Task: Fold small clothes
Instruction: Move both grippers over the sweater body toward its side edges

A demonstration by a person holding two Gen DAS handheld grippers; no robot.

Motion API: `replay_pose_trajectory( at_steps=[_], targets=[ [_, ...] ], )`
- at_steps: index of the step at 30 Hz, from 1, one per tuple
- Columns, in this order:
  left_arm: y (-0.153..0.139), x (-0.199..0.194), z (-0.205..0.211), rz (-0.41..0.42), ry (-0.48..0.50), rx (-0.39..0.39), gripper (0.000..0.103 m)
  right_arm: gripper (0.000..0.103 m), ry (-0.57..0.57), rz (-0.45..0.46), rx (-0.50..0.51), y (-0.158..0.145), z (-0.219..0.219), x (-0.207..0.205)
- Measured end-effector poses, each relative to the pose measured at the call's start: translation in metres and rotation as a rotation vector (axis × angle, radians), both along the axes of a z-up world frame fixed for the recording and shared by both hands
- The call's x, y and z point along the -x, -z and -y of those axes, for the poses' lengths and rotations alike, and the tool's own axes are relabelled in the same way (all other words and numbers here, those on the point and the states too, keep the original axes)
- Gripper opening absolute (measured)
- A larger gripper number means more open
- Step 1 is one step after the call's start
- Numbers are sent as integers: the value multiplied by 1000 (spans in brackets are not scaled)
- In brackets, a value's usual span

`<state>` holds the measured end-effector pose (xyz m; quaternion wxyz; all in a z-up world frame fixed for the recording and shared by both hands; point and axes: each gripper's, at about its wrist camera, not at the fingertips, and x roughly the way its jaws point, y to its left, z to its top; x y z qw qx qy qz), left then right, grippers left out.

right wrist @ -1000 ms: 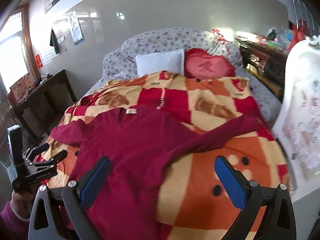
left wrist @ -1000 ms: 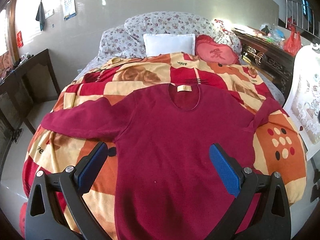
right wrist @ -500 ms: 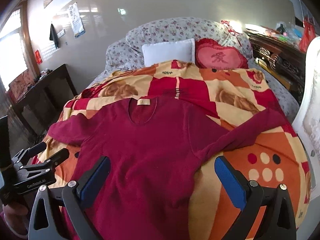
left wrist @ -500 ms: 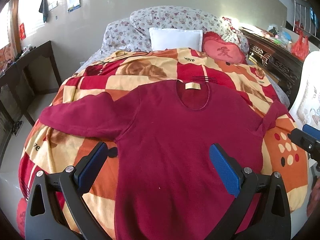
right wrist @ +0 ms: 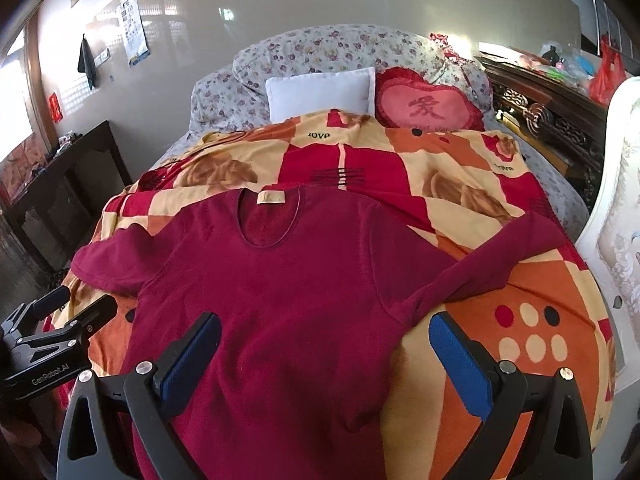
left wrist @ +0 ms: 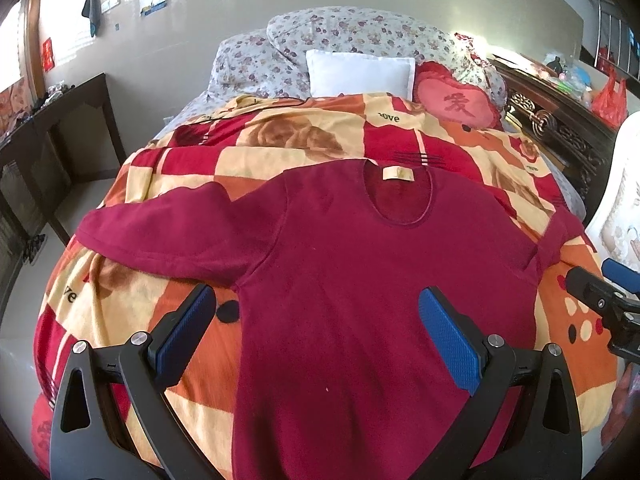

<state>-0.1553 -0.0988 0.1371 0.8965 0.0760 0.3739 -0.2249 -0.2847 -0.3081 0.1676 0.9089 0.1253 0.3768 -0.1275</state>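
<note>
A dark red long-sleeved top [left wrist: 360,288] lies flat, front up, on the bed's patterned blanket [left wrist: 280,140], collar and tan label [left wrist: 399,174] toward the pillows. Its sleeves spread out to both sides. My left gripper [left wrist: 316,332] is open and empty, hovering above the top's lower left part. My right gripper [right wrist: 324,356] is open and empty above the top's [right wrist: 288,280] lower right part, near the right sleeve [right wrist: 492,264]. Each gripper shows at the edge of the other's view, the right gripper [left wrist: 604,300] and the left gripper [right wrist: 60,332].
A white pillow [left wrist: 360,74], a red heart cushion [left wrist: 456,104] and floral pillows [left wrist: 340,36] lie at the head of the bed. A dark desk [left wrist: 52,128] stands left. A carved dark cabinet [left wrist: 560,120] and white chair back [right wrist: 620,208] stand right.
Both grippers have moved in over the bed toward the top, so it fills more of each view. The right gripper has swung left to face it. Jaws stay open.
</note>
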Motion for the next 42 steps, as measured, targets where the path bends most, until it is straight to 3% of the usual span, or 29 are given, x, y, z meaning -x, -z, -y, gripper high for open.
replay_pose_trajectory(
  at_steps=[13,42],
  targets=[
    [8,-21,4,-16,-14,-5,102,103,25,-31,-18,15,-1,-32],
    [47,-92,-11,-89,-100,-31,102,103,-35,-116,-34,58,-29,-118]
  ],
)
